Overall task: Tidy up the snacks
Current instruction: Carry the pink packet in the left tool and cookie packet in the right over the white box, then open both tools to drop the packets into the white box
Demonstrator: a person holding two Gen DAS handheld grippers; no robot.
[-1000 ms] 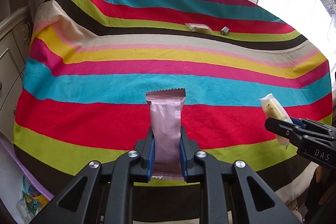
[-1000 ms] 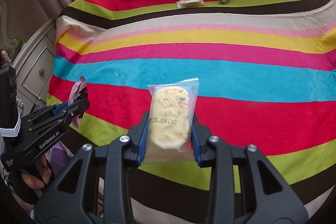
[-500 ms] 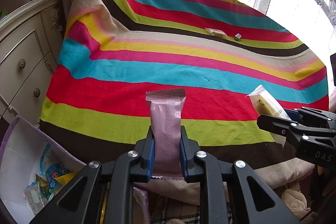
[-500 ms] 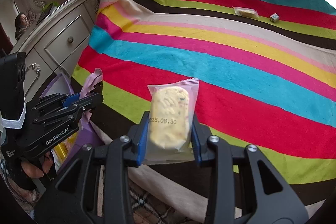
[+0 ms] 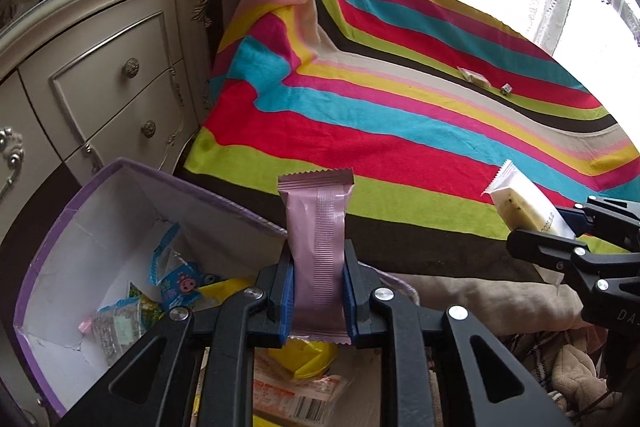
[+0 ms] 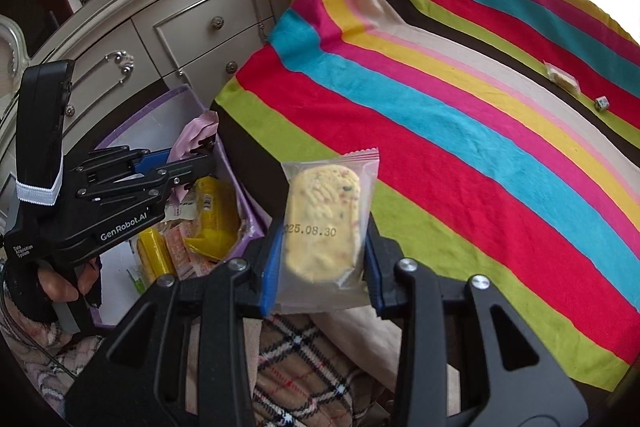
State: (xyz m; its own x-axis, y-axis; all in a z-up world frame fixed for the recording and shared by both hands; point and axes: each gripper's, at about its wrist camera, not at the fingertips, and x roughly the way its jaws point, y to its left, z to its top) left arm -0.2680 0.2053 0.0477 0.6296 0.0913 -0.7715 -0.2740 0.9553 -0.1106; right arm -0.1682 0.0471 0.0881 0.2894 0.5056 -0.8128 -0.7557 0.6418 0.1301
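Observation:
My left gripper (image 5: pixel 318 291) is shut on a pink wrapped snack bar (image 5: pixel 316 227) and holds it above the right edge of a purple box (image 5: pixel 48 223) with white inside walls, which holds several snack packs (image 5: pixel 176 283). My right gripper (image 6: pixel 320 267) is shut on a clear-wrapped yellow biscuit (image 6: pixel 322 223) stamped with a date, held off the front left corner of the striped bed (image 6: pixel 460 155). The right gripper with the biscuit (image 5: pixel 524 207) shows at the right of the left wrist view. The left gripper (image 6: pixel 192 155) shows over the box (image 6: pixel 180 99) in the right wrist view.
A cream dresser (image 5: pixel 100 67) with drawers stands left of the bed, behind the box. A small wrapped snack (image 6: pixel 562 79) and a tiny cube-shaped candy (image 6: pixel 601 103) lie far back on the blanket. A plaid cloth (image 6: pixel 312 367) lies below my right gripper.
Both grippers have swung left and back from over the blanket toward the purple box, each still holding its snack. The box and dresser have come into view.

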